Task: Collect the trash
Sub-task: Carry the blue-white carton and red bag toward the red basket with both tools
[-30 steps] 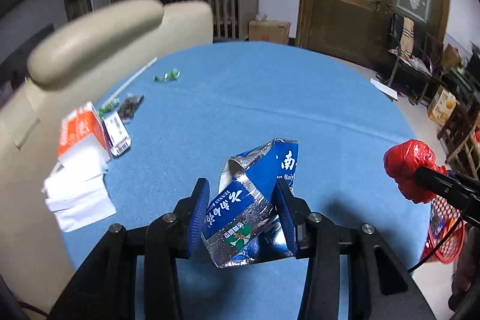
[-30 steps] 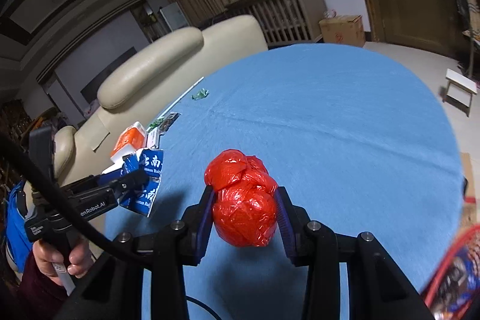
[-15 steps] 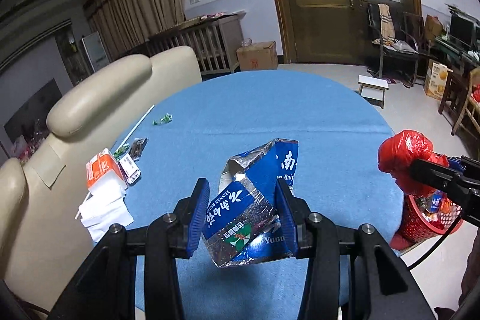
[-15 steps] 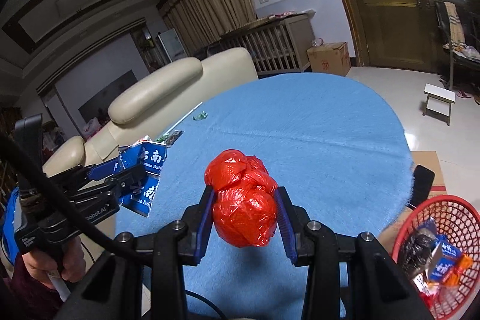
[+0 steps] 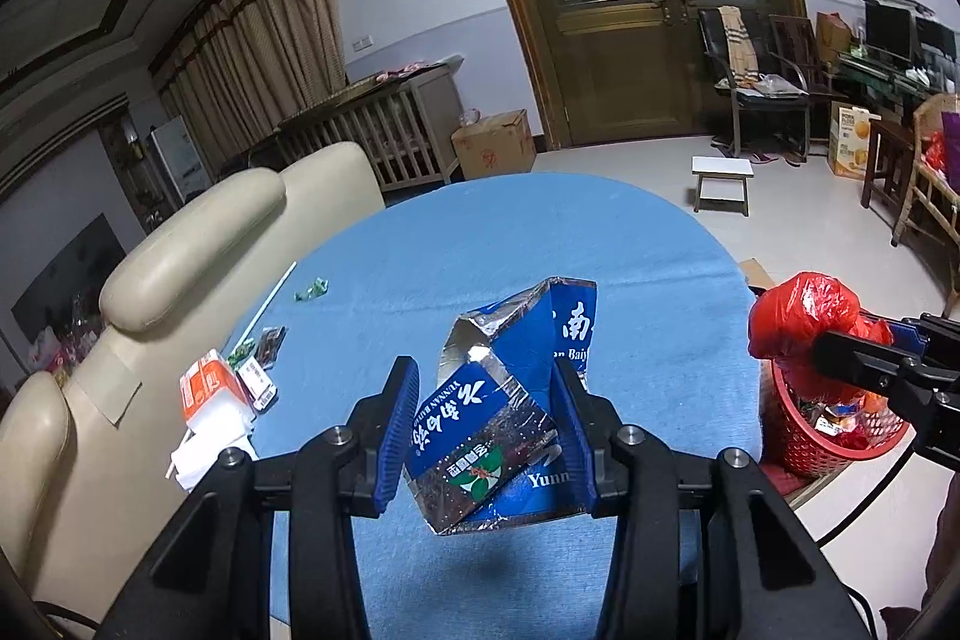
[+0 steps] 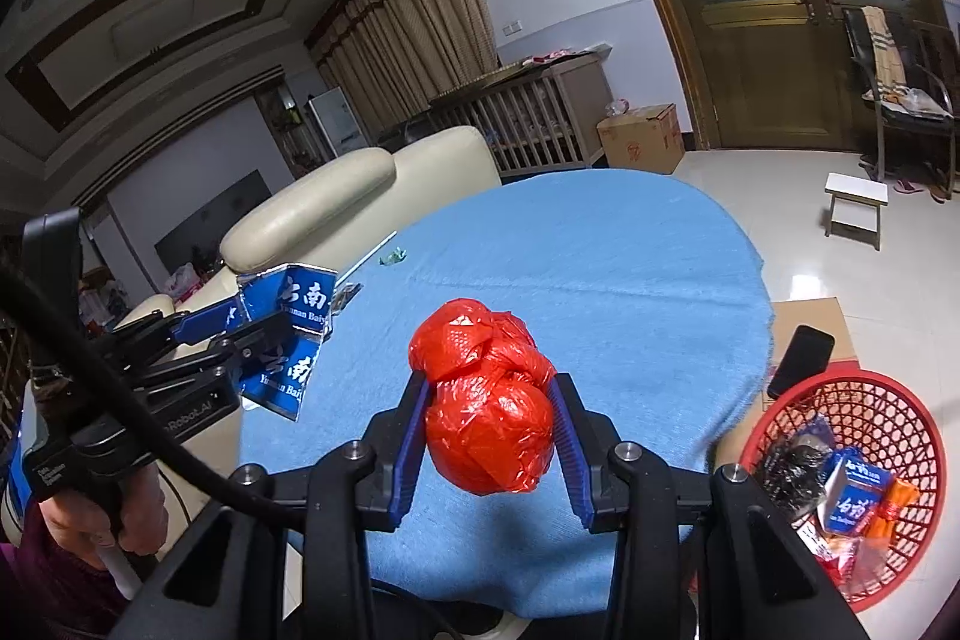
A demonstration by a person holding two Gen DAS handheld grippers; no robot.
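Note:
My left gripper (image 5: pixel 486 427) is shut on a crumpled blue and silver carton (image 5: pixel 510 400), held above the blue round table (image 5: pixel 540 232). My right gripper (image 6: pixel 489 436) is shut on a knotted red plastic bag (image 6: pixel 486 400), also lifted off the table. In the right wrist view the left gripper and its carton (image 6: pixel 282 334) hang at the left. In the left wrist view the red bag (image 5: pixel 804 316) shows at the right, over a red mesh basket (image 5: pixel 822 436). The basket (image 6: pixel 888 394) stands on the floor by the table's edge and holds several pieces of trash.
Loose trash lies on the table's left side: an orange and white box (image 5: pixel 210 388), white tissue (image 5: pixel 204 454), small wrappers (image 5: pixel 264 358), a green wrapper (image 5: pixel 312 289) and a white straw (image 5: pixel 270 301). A cream sofa (image 5: pixel 198 244) borders the table. A black phone (image 6: pixel 801 361) and a cardboard sheet (image 6: pixel 810 328) lie near the basket.
Both grippers have pulled back and up from the table, each keeping its hold. The red basket and more of the room have come into view.

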